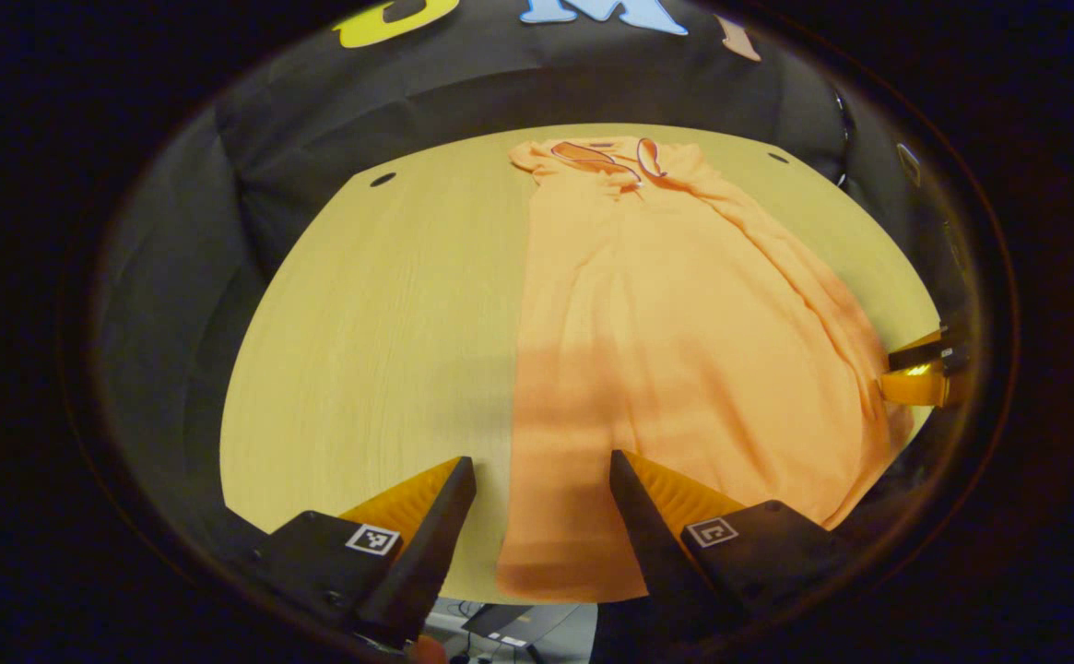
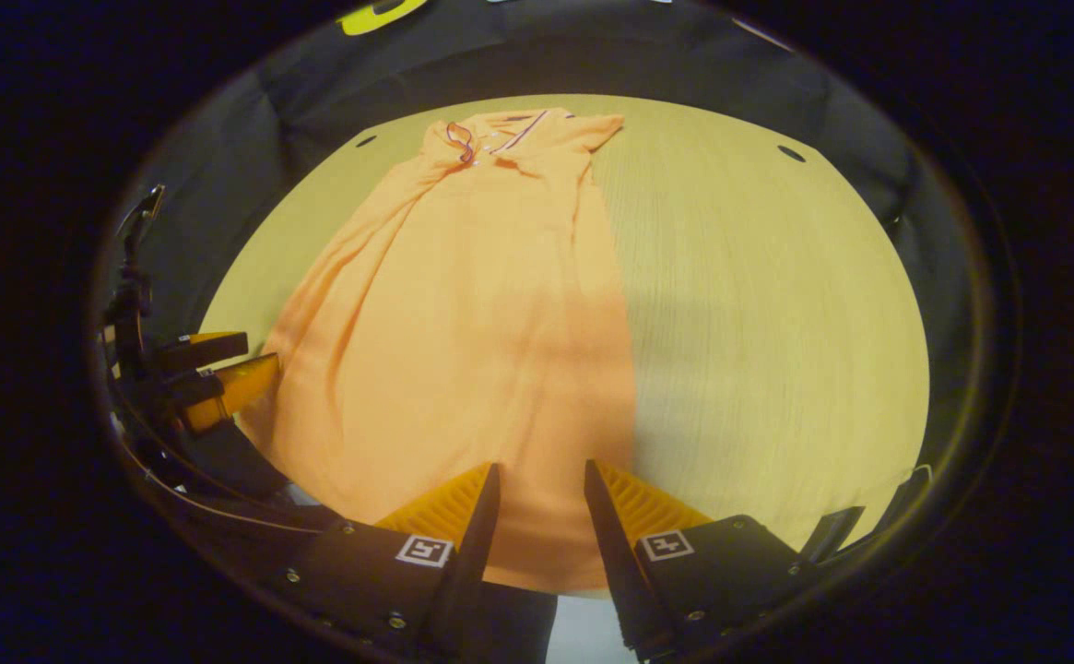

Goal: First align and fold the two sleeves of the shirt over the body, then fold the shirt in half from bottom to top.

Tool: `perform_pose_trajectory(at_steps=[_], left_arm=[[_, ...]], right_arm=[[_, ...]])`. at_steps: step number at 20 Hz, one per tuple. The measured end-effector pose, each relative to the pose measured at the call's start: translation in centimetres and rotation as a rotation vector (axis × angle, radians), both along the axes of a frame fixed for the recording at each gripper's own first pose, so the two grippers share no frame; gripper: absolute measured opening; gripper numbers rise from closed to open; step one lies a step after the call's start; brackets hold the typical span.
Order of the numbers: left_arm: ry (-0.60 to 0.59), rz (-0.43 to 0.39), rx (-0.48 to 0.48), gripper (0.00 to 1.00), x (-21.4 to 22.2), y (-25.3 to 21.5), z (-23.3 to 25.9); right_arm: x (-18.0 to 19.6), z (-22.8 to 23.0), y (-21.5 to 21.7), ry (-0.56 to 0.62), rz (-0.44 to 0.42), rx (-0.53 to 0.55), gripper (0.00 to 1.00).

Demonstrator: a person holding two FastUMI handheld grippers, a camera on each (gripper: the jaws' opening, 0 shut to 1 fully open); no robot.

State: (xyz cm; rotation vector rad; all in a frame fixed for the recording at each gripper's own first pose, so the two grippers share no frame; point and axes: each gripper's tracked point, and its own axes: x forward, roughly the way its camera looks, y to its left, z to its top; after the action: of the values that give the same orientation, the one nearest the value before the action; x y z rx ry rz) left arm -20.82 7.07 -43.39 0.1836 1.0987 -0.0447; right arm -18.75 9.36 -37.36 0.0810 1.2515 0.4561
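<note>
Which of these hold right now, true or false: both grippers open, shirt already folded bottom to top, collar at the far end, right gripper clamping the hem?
1. Both the left gripper and the right gripper are open. True.
2. The shirt is already folded bottom to top. False: it lies full length on the table.
3. The collar is at the far end. True.
4. The right gripper clamps the hem. False: its jaws stand apart over the hem.

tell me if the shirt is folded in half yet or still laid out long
Still laid out long: the shirt runs from collar at the far end to hem at the near table edge, sides folded in.
</note>
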Motion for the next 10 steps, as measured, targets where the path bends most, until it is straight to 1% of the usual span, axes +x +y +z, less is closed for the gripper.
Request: perform_pose_trajectory(at_steps=[1, 3, 4, 5, 6, 7, 8, 9, 10], left_arm=[[0.008, -0.006, 0.008, 0.97, -0.2, 0.1, -0.3], [0.001, -0.023, 0.017, 0.97, 0.0, -0.2, -0.4], [-0.008, -0.034, 0.025, 1.00, 0.3, -0.3, -0.3], [-0.004, -0.040, 0.034, 0.96, 0.1, -0.4, -0.4], [-0.011, -0.051, 0.040, 0.93, 0.3, -0.5, -0.3], [-0.005, -0.056, 0.040, 1.00, 0.1, -0.7, -0.5], [-0.010, -0.056, 0.031, 0.96, 0.3, -0.8, -0.6], [-0.002, -0.058, -0.017, 0.99, 0.1, -1.8, -0.8], [-0.002, -0.056, -0.040, 0.86, -0.5, -2.5, -0.8]], right_arm=[[-0.4, -0.3, 0.0, 0.005, 0.008, -0.013, 0.59], [-0.8, -0.7, -0.1, 0.011, 0.018, -0.032, 0.59], [-0.6, -0.6, -0.1, 0.004, 0.017, -0.038, 0.60], [-0.7, -0.7, 0.0, 0.006, 0.014, -0.049, 0.59], [-0.5, -0.8, 0.0, 0.004, 0.011, -0.063, 0.60], [-0.8, -0.8, 0.0, -0.001, 0.012, -0.077, 0.60], [-0.8, -0.8, 0.0, -0.015, 0.022, -0.094, 0.59], [-0.9, -0.9, 0.0, -0.038, 0.041, -0.103, 0.59], [-0.9, -0.8, 0.0, -0.062, 0.052, -0.103, 0.59]])
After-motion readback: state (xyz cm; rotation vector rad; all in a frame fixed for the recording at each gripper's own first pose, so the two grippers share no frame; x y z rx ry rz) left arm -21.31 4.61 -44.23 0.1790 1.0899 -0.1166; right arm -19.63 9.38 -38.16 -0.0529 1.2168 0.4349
